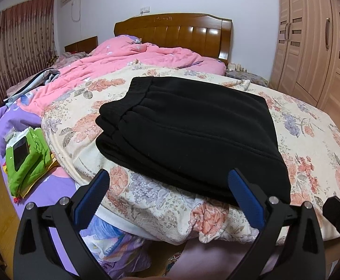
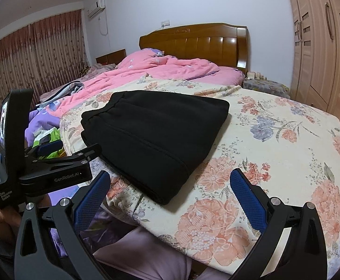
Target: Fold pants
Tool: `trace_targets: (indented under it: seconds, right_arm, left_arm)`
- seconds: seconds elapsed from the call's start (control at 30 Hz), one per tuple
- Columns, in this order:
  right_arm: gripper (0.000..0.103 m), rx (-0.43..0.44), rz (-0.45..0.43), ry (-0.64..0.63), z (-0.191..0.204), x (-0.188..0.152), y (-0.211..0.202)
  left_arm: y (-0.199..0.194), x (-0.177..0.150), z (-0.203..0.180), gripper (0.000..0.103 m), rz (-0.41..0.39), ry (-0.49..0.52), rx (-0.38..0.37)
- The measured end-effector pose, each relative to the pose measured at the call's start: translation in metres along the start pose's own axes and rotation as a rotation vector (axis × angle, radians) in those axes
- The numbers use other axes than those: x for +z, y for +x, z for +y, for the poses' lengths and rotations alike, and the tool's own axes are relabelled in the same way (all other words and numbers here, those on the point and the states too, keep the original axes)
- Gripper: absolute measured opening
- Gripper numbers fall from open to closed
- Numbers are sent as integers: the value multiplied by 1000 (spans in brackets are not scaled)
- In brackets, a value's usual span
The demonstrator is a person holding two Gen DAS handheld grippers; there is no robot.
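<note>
Left hand-held gripper (image 1: 168,194): jaws spread, empty, hovering at bed edge, right finger tip just over near edge of pants (image 1: 193,135). Pants: compact black stack on floral quilt (image 1: 81,121), waistband away; fold looks finished.

Right hand-held gripper (image 2: 170,196): released, empty, clear of pants (image 2: 156,137), likely since no fold remains.

Each claw (image 1: 168,177) is matte black — blue textured pads (image 2: 248,199), silver screws — with white "GenRobot.AI" lettering.

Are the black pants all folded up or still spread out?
Folded. The black pants sit as a compact stacked rectangle on the floral blanket, layers showing at the waistband edge; neither gripper touches them.
</note>
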State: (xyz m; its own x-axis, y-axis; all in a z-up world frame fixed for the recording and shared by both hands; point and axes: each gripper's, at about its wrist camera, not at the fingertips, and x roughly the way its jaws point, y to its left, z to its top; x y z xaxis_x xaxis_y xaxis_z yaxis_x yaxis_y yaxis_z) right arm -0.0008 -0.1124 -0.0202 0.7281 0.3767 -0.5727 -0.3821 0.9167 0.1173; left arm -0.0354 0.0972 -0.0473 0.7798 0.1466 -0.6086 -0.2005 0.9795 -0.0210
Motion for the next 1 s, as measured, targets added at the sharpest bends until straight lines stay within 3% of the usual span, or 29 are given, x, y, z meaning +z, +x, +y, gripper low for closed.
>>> trace_targets:
  seconds: [1.0]
  right_arm:
    - [99,1,2,15,-3,-1,0]
  left_arm:
    - [-1,-1,0,101,-5,-1,0]
